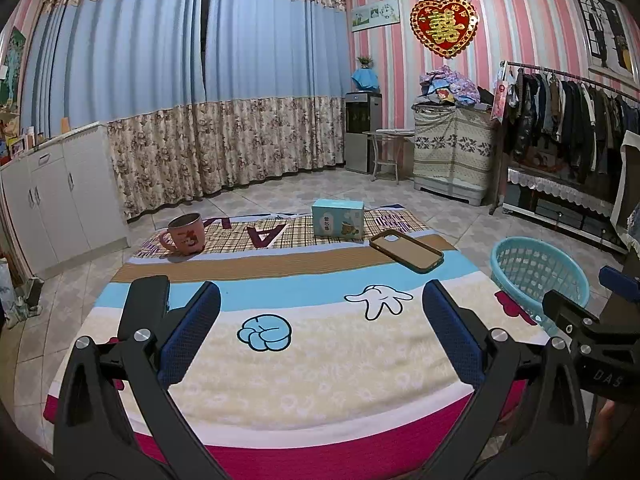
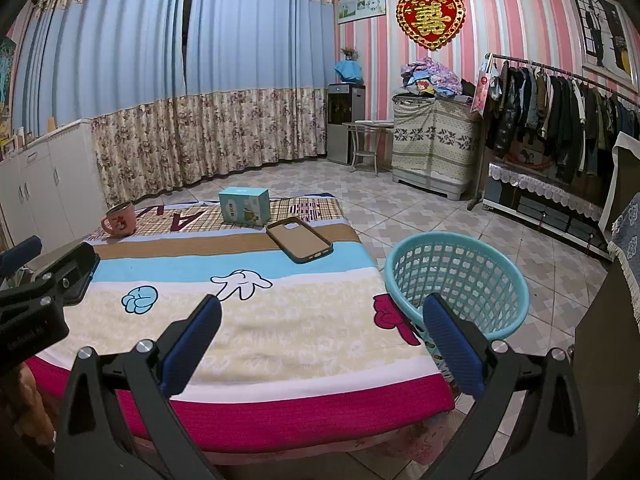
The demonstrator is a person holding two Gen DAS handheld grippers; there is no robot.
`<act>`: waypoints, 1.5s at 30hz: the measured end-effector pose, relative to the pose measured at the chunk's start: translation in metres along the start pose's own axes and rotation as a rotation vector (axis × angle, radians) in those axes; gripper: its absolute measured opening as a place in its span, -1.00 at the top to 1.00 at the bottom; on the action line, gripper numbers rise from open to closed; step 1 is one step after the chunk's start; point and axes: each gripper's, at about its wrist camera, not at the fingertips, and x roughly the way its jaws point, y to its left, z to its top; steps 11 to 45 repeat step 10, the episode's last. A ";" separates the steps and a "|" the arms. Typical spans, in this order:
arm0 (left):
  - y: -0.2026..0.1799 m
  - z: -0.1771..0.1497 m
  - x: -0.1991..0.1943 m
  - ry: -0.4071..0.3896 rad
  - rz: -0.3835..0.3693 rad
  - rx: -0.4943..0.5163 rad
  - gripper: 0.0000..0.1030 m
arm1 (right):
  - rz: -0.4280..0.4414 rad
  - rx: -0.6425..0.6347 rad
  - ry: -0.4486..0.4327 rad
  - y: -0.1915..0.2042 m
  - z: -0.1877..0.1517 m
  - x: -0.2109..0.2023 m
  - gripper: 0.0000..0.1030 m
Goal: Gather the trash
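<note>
Both claws gaped wide and empty, left claw [image 1: 320, 332] and right claw [image 2: 320, 340] over the cartoon-print cloth-covered worktop [image 2: 280, 344], teal plastic mesh basket [image 2: 460, 276] just beside the worktop's right edge, light-blue cardboard box [image 2: 244, 206] at its far end, brown phone case [image 2: 299, 240] near the box, pink metal mug [image 2: 119, 220] well left of it.

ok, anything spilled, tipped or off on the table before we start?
Nothing spilled or tipped. The pink mug and blue carton stand upright; the phone case lies inner side up, askew. No obvious trash; the teal basket beside the table looks empty.
</note>
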 end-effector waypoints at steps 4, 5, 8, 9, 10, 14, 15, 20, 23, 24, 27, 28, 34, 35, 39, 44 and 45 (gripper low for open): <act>0.000 0.000 0.000 -0.001 0.001 0.003 -0.90 | 0.000 -0.001 0.000 0.000 -0.001 0.000 -0.91; 0.001 0.001 0.000 -0.003 0.002 0.005 -0.90 | 0.000 -0.001 0.000 0.001 -0.002 0.000 -0.91; 0.001 0.000 0.000 -0.002 0.002 0.003 -0.90 | 0.001 0.000 0.000 0.001 -0.003 0.000 -0.91; 0.002 0.001 0.001 -0.003 0.002 0.000 -0.90 | 0.001 0.000 0.000 0.001 -0.002 0.000 -0.91; 0.003 0.001 0.002 -0.001 0.002 -0.002 -0.90 | 0.000 -0.001 -0.001 0.001 -0.002 0.000 -0.91; 0.003 0.001 0.002 -0.001 0.002 -0.002 -0.90 | 0.000 -0.001 -0.001 0.001 -0.002 0.000 -0.91; 0.003 0.001 0.002 -0.001 0.002 -0.002 -0.90 | 0.000 -0.001 -0.001 0.001 -0.002 0.000 -0.91; 0.003 0.001 0.002 -0.001 0.002 -0.002 -0.90 | 0.000 -0.001 -0.001 0.001 -0.002 0.000 -0.91; 0.003 0.001 0.002 -0.001 0.002 -0.002 -0.90 | 0.000 -0.001 -0.001 0.001 -0.002 0.000 -0.91; 0.003 0.001 0.002 -0.001 0.002 -0.002 -0.90 | 0.000 -0.001 -0.001 0.001 -0.002 0.000 -0.91; 0.003 0.001 0.002 -0.001 0.002 -0.002 -0.90 | 0.000 -0.001 -0.001 0.001 -0.002 0.000 -0.91; 0.003 0.001 0.002 -0.001 0.002 -0.002 -0.90 | 0.000 -0.001 -0.001 0.001 -0.002 0.000 -0.91; 0.003 0.001 0.002 -0.001 0.002 -0.002 -0.90 | 0.000 -0.001 -0.001 0.001 -0.002 0.000 -0.91; 0.003 0.001 0.002 -0.001 0.002 -0.002 -0.90 | 0.000 -0.001 -0.001 0.001 -0.002 0.000 -0.91; 0.003 0.001 0.002 -0.001 0.002 -0.002 -0.90 | 0.000 -0.001 -0.001 0.001 -0.002 0.000 -0.91; 0.003 0.001 0.002 -0.001 0.002 -0.002 -0.90 | 0.000 -0.001 -0.001 0.001 -0.002 0.000 -0.91; 0.003 0.001 0.002 -0.001 0.002 -0.002 -0.90 | 0.000 -0.001 -0.001 0.001 -0.002 0.000 -0.91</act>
